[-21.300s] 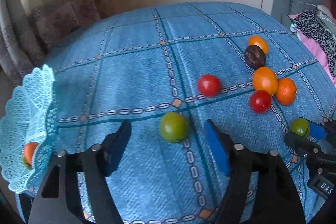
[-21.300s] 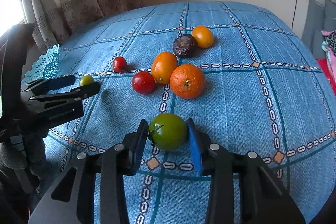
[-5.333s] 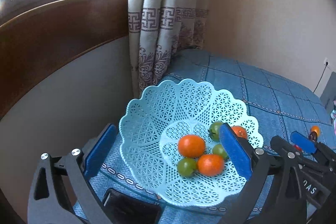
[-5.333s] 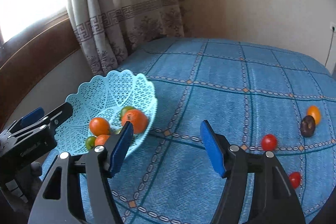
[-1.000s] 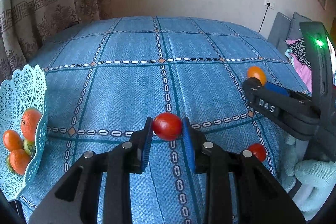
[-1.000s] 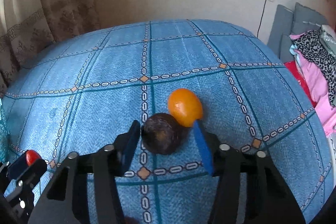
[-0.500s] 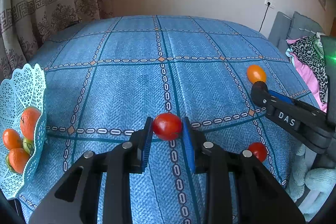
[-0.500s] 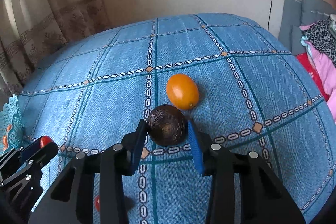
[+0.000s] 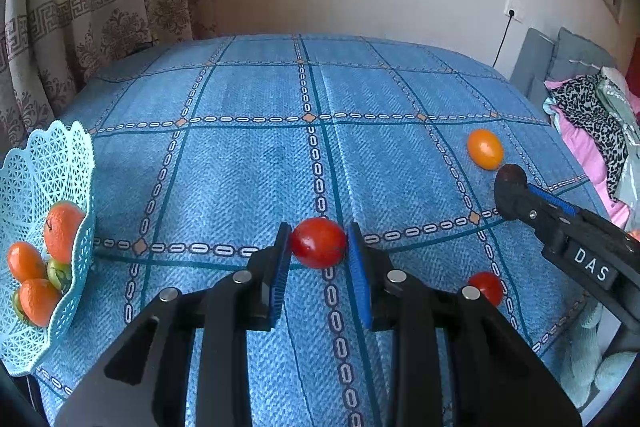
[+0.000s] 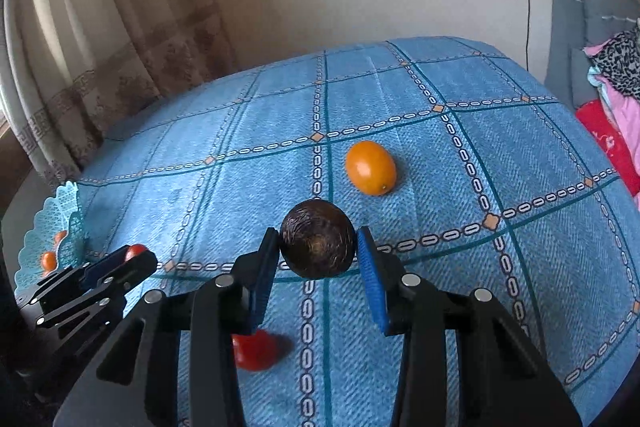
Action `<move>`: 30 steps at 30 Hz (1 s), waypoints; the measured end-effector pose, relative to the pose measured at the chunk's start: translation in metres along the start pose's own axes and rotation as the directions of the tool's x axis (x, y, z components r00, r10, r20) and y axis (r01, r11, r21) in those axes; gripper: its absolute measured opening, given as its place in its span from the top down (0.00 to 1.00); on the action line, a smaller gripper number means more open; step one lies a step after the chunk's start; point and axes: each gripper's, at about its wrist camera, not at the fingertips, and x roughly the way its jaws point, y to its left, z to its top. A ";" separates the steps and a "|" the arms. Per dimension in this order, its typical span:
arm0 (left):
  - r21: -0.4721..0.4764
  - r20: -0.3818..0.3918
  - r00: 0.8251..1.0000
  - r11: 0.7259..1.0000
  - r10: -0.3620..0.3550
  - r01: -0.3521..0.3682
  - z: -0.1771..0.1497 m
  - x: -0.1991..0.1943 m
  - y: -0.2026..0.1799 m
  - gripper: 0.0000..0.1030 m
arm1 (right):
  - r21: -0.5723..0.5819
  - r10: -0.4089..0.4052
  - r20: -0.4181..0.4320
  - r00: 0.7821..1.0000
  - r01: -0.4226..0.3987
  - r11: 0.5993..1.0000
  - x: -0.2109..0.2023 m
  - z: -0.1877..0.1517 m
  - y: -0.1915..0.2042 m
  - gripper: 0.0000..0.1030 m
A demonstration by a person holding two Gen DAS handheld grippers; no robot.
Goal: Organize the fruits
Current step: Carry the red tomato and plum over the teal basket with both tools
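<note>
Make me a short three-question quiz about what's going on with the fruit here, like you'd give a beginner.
1. True or false: the left gripper holds a red tomato.
2. What does the right gripper hold? A) the orange fruit B) the dark fruit C) nothing
3. Fill in: the sorted fruit lies in the pale blue ____.

Key
1. True.
2. B; the orange fruit lies loose on the blue cloth.
3. basket.
</note>
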 end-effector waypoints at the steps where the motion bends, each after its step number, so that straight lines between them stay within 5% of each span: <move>1: -0.001 0.002 1.000 1.000 -0.002 0.002 0.000 -0.001 0.001 0.72 | -0.004 -0.002 0.006 1.000 0.002 1.000 -0.003 -0.001 0.001 0.61; 30: -0.042 0.163 0.986 0.999 0.023 -0.017 -0.006 -0.099 0.048 0.72 | -0.056 0.057 0.085 0.995 -0.053 0.997 -0.047 -0.001 0.040 0.61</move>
